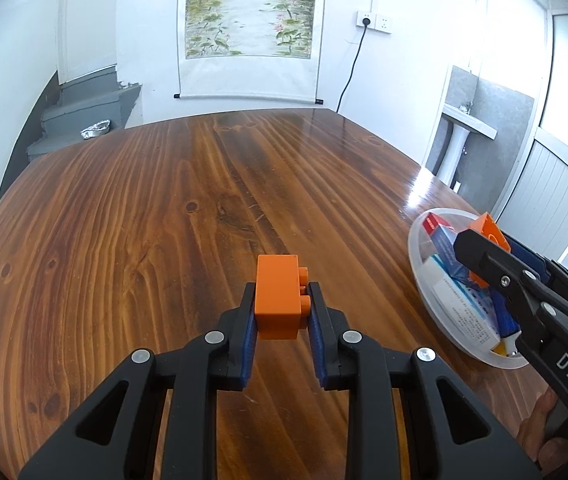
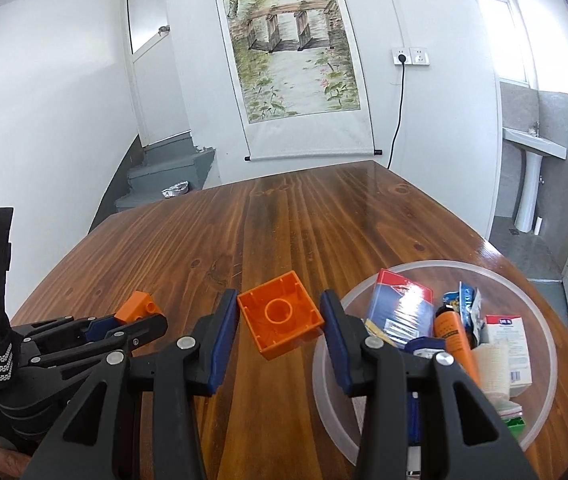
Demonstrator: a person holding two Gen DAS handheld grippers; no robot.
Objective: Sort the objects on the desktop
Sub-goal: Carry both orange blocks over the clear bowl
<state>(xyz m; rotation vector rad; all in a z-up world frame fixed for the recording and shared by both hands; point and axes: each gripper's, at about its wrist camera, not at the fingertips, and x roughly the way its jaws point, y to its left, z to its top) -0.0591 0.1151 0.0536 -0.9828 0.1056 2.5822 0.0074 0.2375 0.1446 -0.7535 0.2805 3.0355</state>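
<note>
While both tongs hang over the table (image 1: 144, 200), the left gripper (image 1: 280, 312) clamps a brick (image 1: 278, 300). The right gripper (image 2: 280, 320) clamps a hollow block (image 2: 280, 320) beside the bowl (image 2: 539, 320).

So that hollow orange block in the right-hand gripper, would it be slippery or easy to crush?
Probably neither. The orange block looks like rigid moulded plastic with inner ribs, so it should hold its shape between the right gripper pads. Being hollow, it is likely light. Its smooth walls might slip a little, but flat sides suit a firm pinch.

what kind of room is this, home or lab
Probably a home: a scroll painting hangs above the wooden table, grey stairs climb on the left, and a pedestal sink stands through a doorway.
</note>
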